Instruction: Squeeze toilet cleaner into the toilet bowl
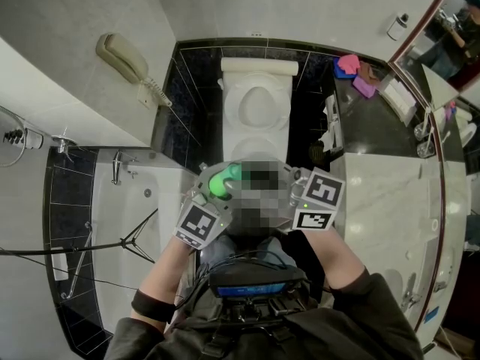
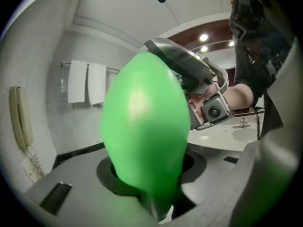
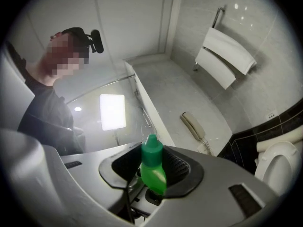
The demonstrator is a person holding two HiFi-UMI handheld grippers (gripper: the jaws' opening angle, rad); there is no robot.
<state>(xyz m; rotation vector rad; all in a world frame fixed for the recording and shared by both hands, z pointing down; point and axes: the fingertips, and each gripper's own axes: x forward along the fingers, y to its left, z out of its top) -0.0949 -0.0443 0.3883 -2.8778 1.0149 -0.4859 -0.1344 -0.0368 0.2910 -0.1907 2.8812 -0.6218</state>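
Smooth green plastic bottle [image 1: 223, 180], bulbous with a conical cap, sits mid-frame below the glossy white oval toilet [image 1: 234, 130]. The left gripper [image 2: 156, 197] and right gripper [image 3: 152, 174] both clamp it.

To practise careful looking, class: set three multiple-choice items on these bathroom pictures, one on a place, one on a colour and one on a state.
1. In the head view, on which side of the toilet does the wall phone hang?
A. left
B. right
C. on top of it

2. What colour is the bottle?
A. blue
B. green
C. white

3. What state is the left tool in?
A. open and empty
B. shut on the bottle
C. out of view

Answers:
1 A: the wall phone shows to the left of the toilet.
2 B: the bottle is green in every view.
3 B: the bottle fills the jaws in the left gripper view.
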